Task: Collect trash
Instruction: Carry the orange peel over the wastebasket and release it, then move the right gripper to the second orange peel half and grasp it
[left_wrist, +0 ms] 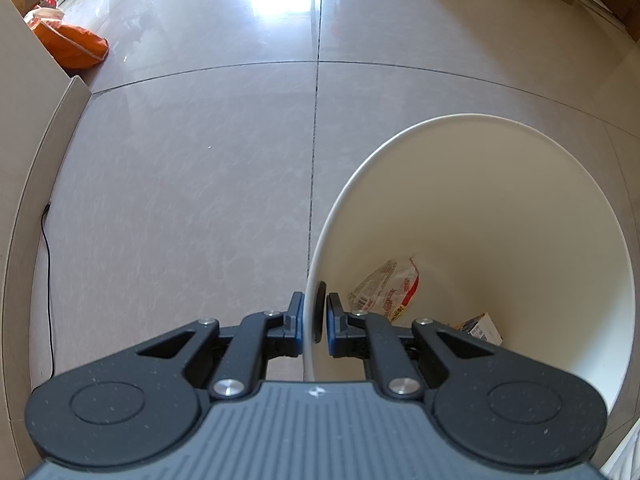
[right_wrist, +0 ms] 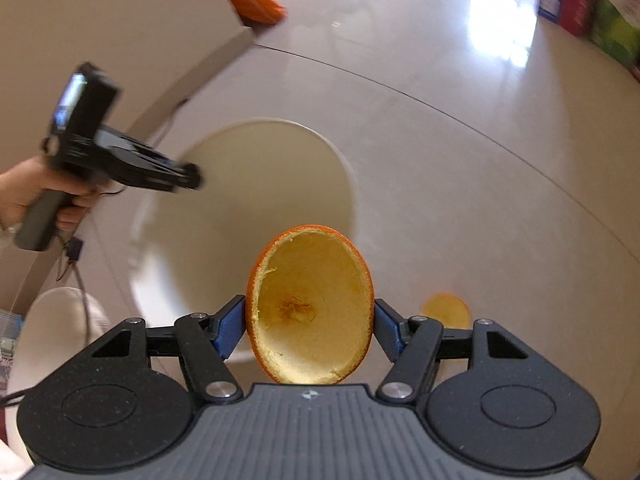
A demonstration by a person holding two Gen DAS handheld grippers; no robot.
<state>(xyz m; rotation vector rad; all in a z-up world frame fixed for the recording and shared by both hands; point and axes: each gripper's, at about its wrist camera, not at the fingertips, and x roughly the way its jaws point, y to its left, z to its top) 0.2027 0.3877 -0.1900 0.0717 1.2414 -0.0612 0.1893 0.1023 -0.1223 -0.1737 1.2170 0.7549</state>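
A: What did the trash look like?

B: It was half an orange peel point(right_wrist: 310, 308), hollowed out like a cup, pale yellow pith inside with a darker spot at its centre and a thin orange rim. The right gripper point(right_wrist: 310, 326) had it clamped between its blue pads, one pressing at nine o'clock and the other at three o'clock of the peel.

A: And the bin?

B: The white bin point(left_wrist: 472, 216) stood on the tiled floor point(left_wrist: 180, 200). The left gripper point(left_wrist: 313, 318) was closed on its rim, one finger outside the wall, one inside. In the right view the bin sat at about eleven o'clock of the peel.

A: Anything already inside?

B: A crumpled printed wrapper point(left_wrist: 384, 292) and a small carton point(left_wrist: 482, 328) lay at the bottom.

A: What was unclear?

B: The right view was blurred. The gripper's body covered the peel's lower edge, and a small yellowish piece point(right_wrist: 447, 311) on the floor at three o'clock of the peel was too soft to identify. The person's hand point(right_wrist: 38, 196) was cut off at the frame edge.
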